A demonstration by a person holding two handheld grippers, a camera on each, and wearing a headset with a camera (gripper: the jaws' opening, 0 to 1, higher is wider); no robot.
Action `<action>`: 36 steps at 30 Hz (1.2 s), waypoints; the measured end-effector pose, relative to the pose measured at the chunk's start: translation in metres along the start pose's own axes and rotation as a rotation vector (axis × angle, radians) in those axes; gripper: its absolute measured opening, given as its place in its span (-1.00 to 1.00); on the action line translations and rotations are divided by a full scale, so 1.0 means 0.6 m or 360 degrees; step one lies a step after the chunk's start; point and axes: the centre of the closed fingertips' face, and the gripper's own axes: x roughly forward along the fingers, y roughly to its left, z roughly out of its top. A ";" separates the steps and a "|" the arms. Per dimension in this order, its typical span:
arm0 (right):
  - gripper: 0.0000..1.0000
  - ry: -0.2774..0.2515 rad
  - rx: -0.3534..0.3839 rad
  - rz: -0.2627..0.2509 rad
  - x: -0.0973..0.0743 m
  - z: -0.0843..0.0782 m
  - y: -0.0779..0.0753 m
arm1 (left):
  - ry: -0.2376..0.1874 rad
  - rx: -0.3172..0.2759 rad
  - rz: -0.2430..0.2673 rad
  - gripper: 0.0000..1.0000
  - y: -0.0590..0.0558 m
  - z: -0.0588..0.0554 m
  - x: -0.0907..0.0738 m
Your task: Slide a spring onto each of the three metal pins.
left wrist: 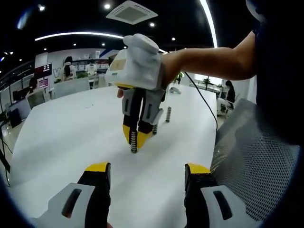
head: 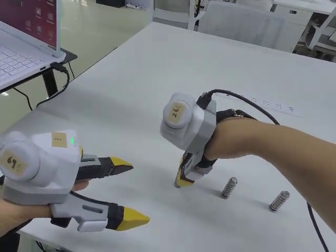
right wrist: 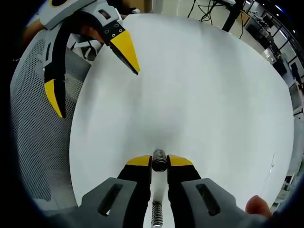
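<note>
Spring (right wrist: pixel 159 160) pinched upright in the closed jaws of the right gripper (head: pixel 182 181) – low over the white table (head: pixel 157 79), left gripper (head: pixel 137 193) jaws spread wide, two other springs (head: pixel 229 187) standing nearby.

White workbench (head: pixel 157 68); laptop (head: pixel 18 55) left; ceiling strip lights (left wrist: pixel 207 19) overhead.

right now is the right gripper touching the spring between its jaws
Touching. In the right gripper view the right gripper has both yellow tips pressed against the spring, no gap on either side.
</note>
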 end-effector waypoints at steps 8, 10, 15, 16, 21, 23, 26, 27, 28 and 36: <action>-0.69 -0.0017 0.0016 -0.0007 -0.002 -0.002 -0.003 | -0.0001 0.0003 -0.0003 0.17 0.000 0.002 0.001; -0.63 -0.0027 0.0022 -0.0015 -0.004 -0.003 -0.005 | 0.0001 0.0004 -0.0007 0.17 -0.001 0.002 0.002; -0.58 -0.0043 0.0042 -0.0025 -0.007 -0.009 -0.008 | 0.0009 0.0009 -0.0012 0.17 -0.002 0.003 0.002; -0.57 -0.0045 0.0046 -0.0026 -0.008 -0.010 -0.008 | 0.0010 0.0010 -0.0012 0.17 -0.002 0.003 0.003; -0.54 -0.0058 0.0073 -0.0030 -0.011 -0.018 -0.008 | 0.0014 0.0016 -0.0020 0.18 -0.004 0.006 0.005; -0.54 -0.0062 0.0082 -0.0028 -0.013 -0.020 -0.006 | 0.0015 0.0019 -0.0023 0.18 -0.005 0.007 0.006; -0.53 -0.0072 0.0097 -0.0027 -0.016 -0.024 -0.005 | 0.0013 0.0021 -0.0024 0.18 -0.006 0.009 0.006; -0.53 -0.0074 0.0101 -0.0026 -0.017 -0.026 -0.004 | 0.0013 0.0021 -0.0024 0.18 -0.005 0.009 0.007; -0.53 -0.0081 0.0109 -0.0021 -0.018 -0.027 -0.003 | 0.0013 0.0022 -0.0024 0.18 -0.005 0.009 0.007; -0.51 -0.0142 0.0165 -0.0015 -0.028 -0.031 0.010 | 0.0020 0.0027 -0.0027 0.18 -0.003 0.008 0.006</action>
